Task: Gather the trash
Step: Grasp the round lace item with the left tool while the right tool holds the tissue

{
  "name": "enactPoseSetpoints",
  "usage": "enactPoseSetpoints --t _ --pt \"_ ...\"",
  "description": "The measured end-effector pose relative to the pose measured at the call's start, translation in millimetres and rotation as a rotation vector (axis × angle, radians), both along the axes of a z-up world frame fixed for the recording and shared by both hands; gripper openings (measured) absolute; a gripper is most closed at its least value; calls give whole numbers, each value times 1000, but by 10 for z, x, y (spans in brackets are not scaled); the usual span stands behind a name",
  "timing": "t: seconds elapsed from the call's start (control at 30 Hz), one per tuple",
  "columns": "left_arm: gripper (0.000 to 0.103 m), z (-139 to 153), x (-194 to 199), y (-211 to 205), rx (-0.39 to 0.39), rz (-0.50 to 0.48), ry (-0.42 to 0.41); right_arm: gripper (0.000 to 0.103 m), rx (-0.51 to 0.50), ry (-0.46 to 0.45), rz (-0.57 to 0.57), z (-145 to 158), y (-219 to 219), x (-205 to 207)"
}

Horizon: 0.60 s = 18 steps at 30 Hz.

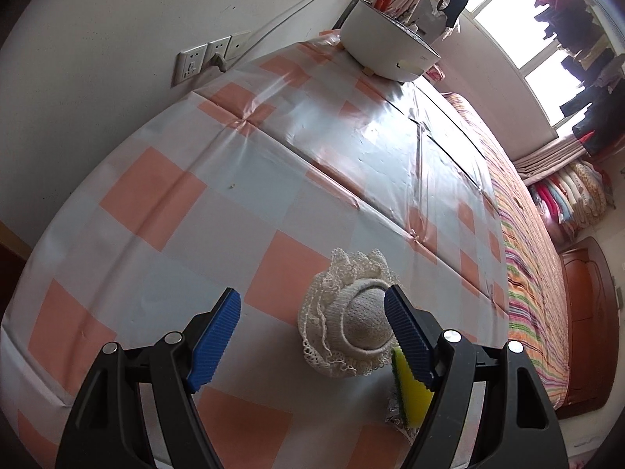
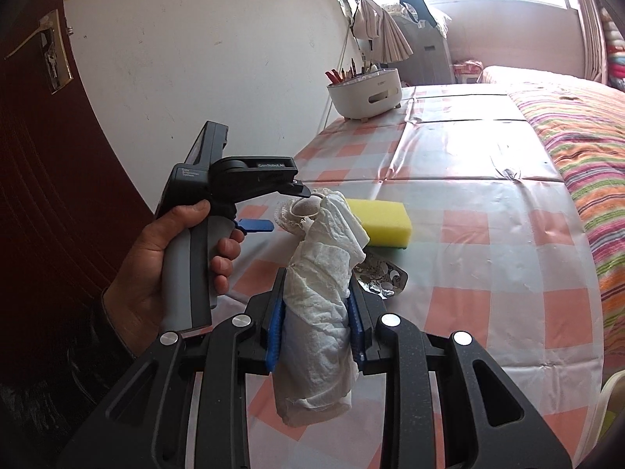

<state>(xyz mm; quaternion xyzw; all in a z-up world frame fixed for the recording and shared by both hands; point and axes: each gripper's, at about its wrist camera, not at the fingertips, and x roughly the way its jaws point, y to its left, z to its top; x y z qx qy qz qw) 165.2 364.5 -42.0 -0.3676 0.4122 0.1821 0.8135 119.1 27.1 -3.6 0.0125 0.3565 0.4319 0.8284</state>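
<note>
right gripper (image 2: 316,312): jaws clamped on crumpled tissue (image 2: 324,293) | left gripper (image 1: 312,336): jaws wide, above lace hat (image 1: 351,324) | next: foil wrapper (image 2: 381,275) at 2 o'clock, approach low.

left gripper (image 1: 312,308): jaws spread wide, angled down | right gripper (image 2: 316,293): jaws clamped | left hand (image 2: 172,258): grasping handle

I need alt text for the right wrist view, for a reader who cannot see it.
The right gripper clamps a crumpled white paper tissue above a pink-checked plastic tablecloth. Behind it lie a yellow sponge and crumpled silver foil.
</note>
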Motion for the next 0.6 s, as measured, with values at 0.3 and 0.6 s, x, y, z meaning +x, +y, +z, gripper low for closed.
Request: enactPoseSetpoints --t 0.3,0.6 --pt "59 -76 164 -168 27 -49 0 29 14 -8 -26 19 -120 8" --pt "44 9 57 -178 61 -29 -45 29 49 -26 -61 135 -260 -13"
